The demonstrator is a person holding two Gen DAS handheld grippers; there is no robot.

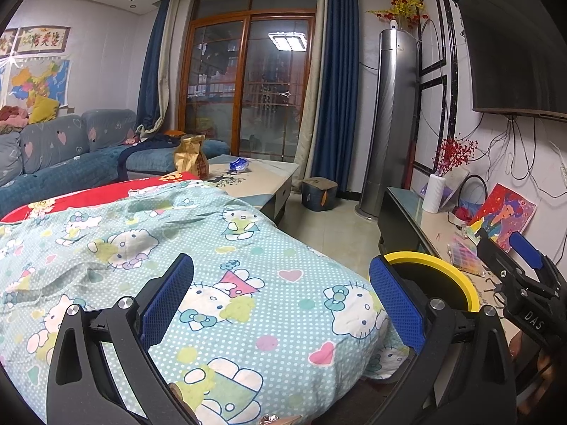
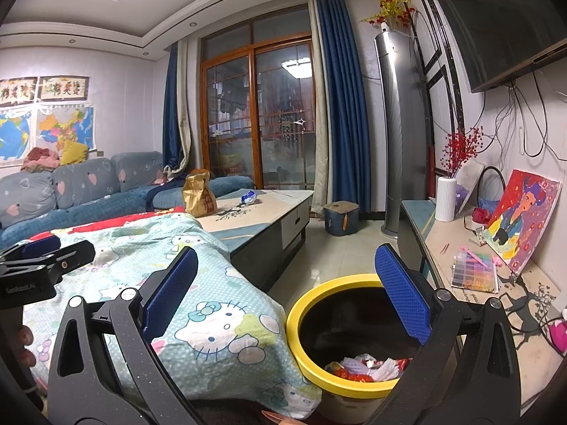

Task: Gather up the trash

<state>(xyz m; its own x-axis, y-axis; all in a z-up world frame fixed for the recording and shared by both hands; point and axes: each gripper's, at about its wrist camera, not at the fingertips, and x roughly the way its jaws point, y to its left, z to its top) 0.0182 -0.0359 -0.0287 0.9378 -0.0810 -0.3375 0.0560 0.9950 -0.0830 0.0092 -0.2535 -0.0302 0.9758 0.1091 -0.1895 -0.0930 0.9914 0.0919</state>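
Note:
A yellow-rimmed trash bin (image 2: 296, 313) stands on the floor below my right gripper (image 2: 287, 290), with crumpled white and red wrappers (image 2: 368, 368) inside. The bin also shows in the left wrist view (image 1: 443, 265). Both grippers are open and empty. My left gripper (image 1: 283, 301) hovers over the Hello Kitty quilt (image 1: 212, 241). On the coffee table (image 2: 269, 209) stand a gold paper bag (image 2: 198, 194) and a blue-white wrapper (image 2: 249, 197); they also show in the left wrist view, the bag (image 1: 191, 157) and the wrapper (image 1: 239, 165).
A blue sofa (image 2: 71, 191) runs along the left. A TV cabinet (image 2: 471, 265) on the right holds a white vase (image 2: 445, 199), a painting (image 2: 524, 223) and a bead box (image 2: 475, 276). A tall air conditioner (image 2: 400, 134) and a small stool (image 2: 341, 217) stand at the back.

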